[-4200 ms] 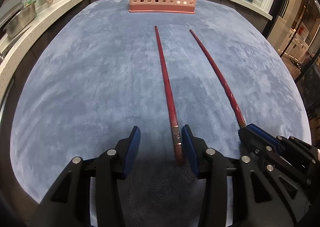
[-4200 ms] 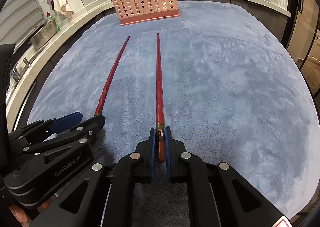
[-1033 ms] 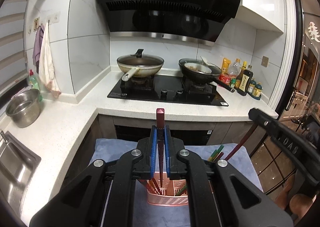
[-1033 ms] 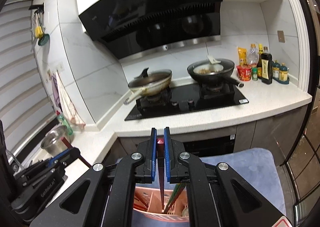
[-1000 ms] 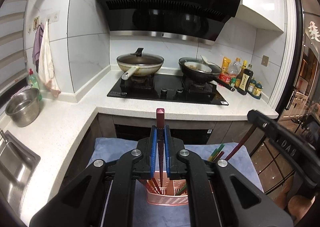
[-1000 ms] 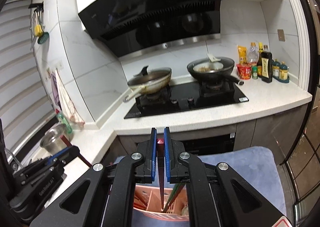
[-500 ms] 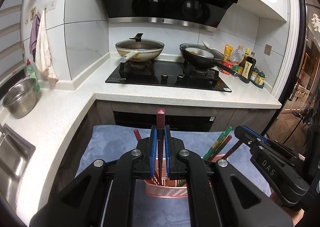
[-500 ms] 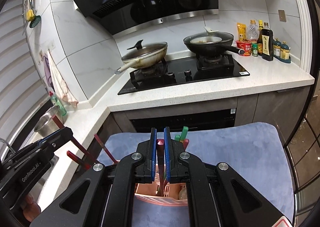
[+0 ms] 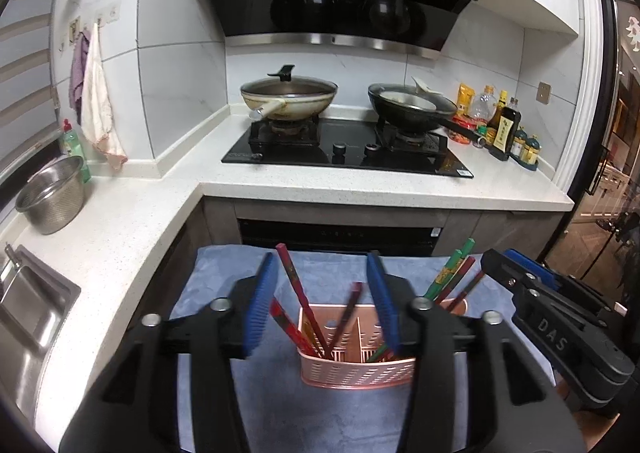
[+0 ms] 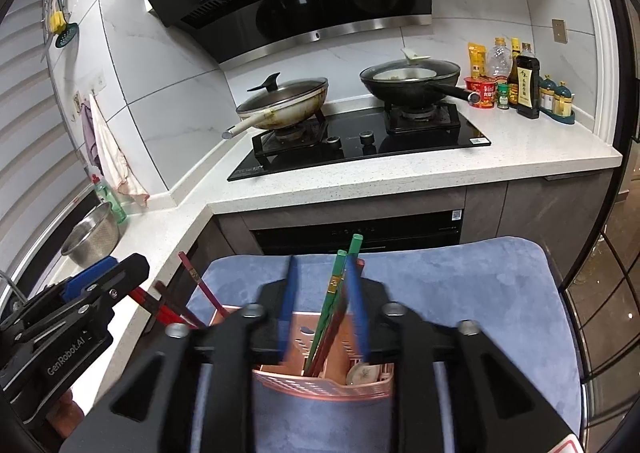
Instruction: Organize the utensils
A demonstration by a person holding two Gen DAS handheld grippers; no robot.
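Note:
A pink perforated basket (image 9: 356, 371) stands on the blue mat (image 9: 216, 293), just below both grippers. My left gripper (image 9: 320, 303) hangs over the basket's left compartment with its jaws opening. Red chopsticks (image 9: 294, 285) lean loose in the basket between its pads, touching neither. In the right wrist view the basket (image 10: 320, 379) lies under my right gripper (image 10: 322, 297), whose jaws are also opening. Green chopsticks (image 10: 336, 293) and a dark red one stand in the basket between its blurred pads, free of them. Each gripper shows at the edge of the other's view.
A white L-shaped counter (image 9: 360, 185) wraps behind the mat. It carries a black hob (image 9: 344, 151) with two pans, sauce bottles (image 9: 506, 131) at the right, a steel colander (image 9: 52, 197) and a sink (image 9: 28, 309) at the left.
Both grippers held a red chopstick upright above the basket and sank toward it. Now both jaws have parted and the chopsticks stand in the basket.

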